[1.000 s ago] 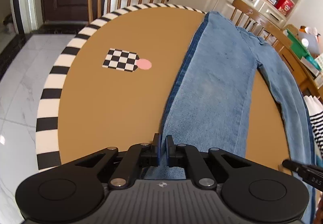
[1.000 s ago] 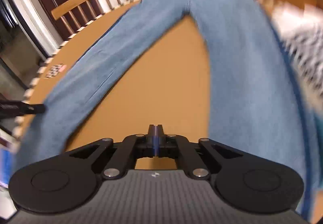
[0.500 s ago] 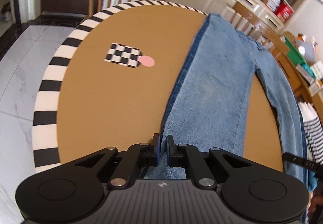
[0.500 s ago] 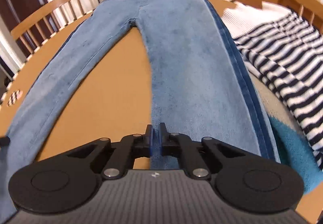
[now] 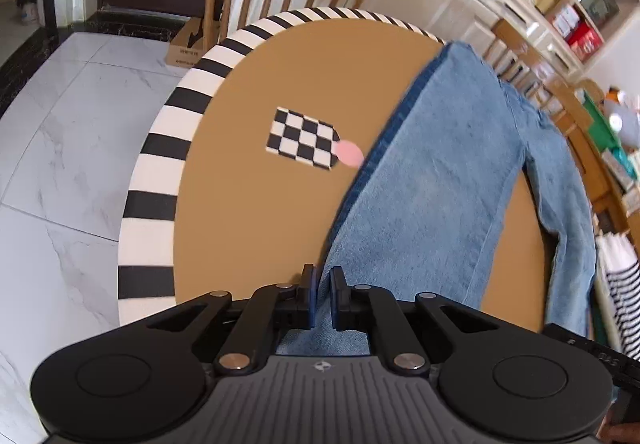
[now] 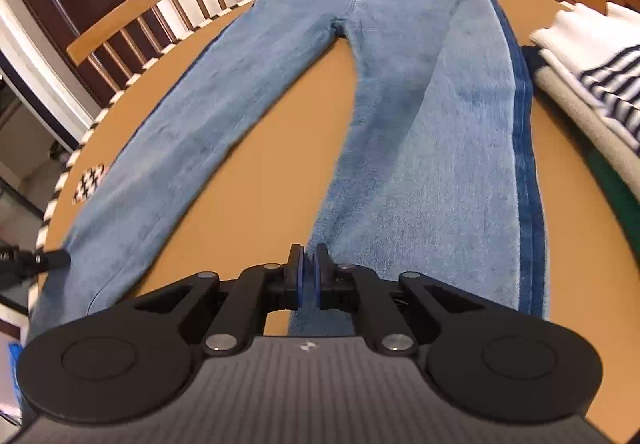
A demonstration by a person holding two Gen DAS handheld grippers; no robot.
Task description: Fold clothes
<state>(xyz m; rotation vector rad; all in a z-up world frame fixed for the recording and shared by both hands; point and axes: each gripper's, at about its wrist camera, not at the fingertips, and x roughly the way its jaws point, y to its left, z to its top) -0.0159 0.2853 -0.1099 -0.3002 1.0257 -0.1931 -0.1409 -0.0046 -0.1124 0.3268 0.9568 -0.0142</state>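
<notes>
Blue jeans (image 6: 420, 91) lie spread flat on the round brown table (image 6: 276, 131), waistband at the far edge, legs apart in a V toward me. My left gripper (image 5: 323, 294) is shut on the hem edge of the left leg (image 5: 424, 203). My right gripper (image 6: 307, 276) is shut on the inner hem corner of the right leg (image 6: 432, 179). The left gripper's tip also shows in the right wrist view (image 6: 52, 256) at the left leg's hem.
A checkerboard marker with a pink dot (image 5: 304, 137) lies left of the jeans. A pile of striped and white clothes (image 6: 592, 83) sits at the table's right side. Wooden chairs (image 6: 152, 7) ring the table. The striped table rim (image 5: 160, 147) is near on the left.
The right gripper swung onto the right leg's hem and shut on it. The left gripper kept its hold on the left leg and shifted slightly, drawing the leg taut.
</notes>
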